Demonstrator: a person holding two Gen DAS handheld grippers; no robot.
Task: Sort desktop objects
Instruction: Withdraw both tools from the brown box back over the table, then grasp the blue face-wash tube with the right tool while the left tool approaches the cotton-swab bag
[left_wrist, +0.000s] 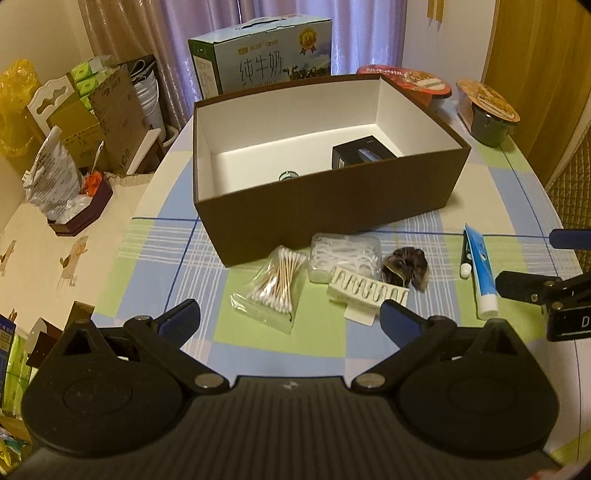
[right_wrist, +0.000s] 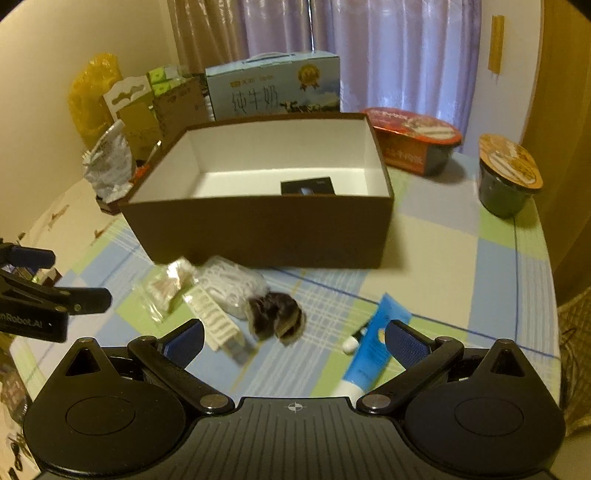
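Note:
An open brown box (left_wrist: 325, 206) (right_wrist: 266, 232) with a white inside stands mid-table and holds a small black box (left_wrist: 360, 155) (right_wrist: 308, 185). In front of it lie a bag of cotton swabs (left_wrist: 275, 284) (right_wrist: 162, 288), a clear case of floss picks (left_wrist: 345, 258) (right_wrist: 232, 284), a white hair clip (left_wrist: 369, 291) (right_wrist: 214, 321), a dark scrunchie (left_wrist: 406, 267) (right_wrist: 275, 319) and a blue tube (left_wrist: 480, 273) (right_wrist: 369, 350). My left gripper (left_wrist: 291, 317) (right_wrist: 70, 275) hovers open just short of the swabs and clip. Open too, my right gripper (right_wrist: 293, 332) (left_wrist: 535, 262) hangs near the scrunchie and tube.
A milk carton (left_wrist: 266, 55) stands behind the box. Two instant noodle bowls (right_wrist: 417, 140) (right_wrist: 508, 173) sit at the back right, near the round table's edge. Bags and cartons crowd a lower surface (left_wrist: 74, 206) to the left.

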